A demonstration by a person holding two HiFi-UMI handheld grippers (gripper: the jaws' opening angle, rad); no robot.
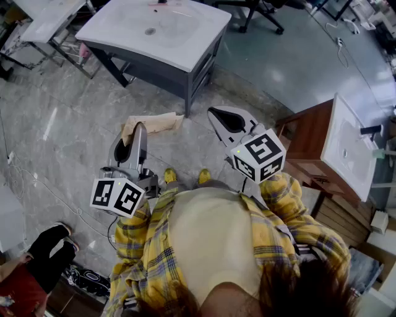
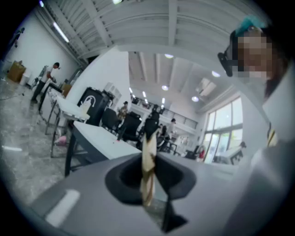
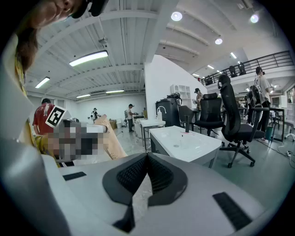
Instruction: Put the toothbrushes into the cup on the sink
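A white washbasin [image 1: 185,37] on a dark frame stands across the marble floor ahead of me; it also shows in the right gripper view as the washbasin [image 3: 184,143] and in the left gripper view as the washbasin [image 2: 99,138]. No toothbrush or cup can be made out in any view. My left gripper [image 1: 140,129] is shut on a flat tan card [image 1: 158,122], seen edge-on as a thin strip of card [image 2: 148,175] between the jaws of the left gripper [image 2: 150,138]. My right gripper [image 1: 213,111] is shut with nothing in it, its ribbed pads meeting at the right gripper [image 3: 147,155].
A second basin [image 1: 349,148] on a wooden cabinet stands to my right. An office chair [image 3: 235,124] is beyond the washbasin, white tables [image 1: 49,18] at far left. A person in red [image 1: 25,272] crouches at lower left; other people stand far back.
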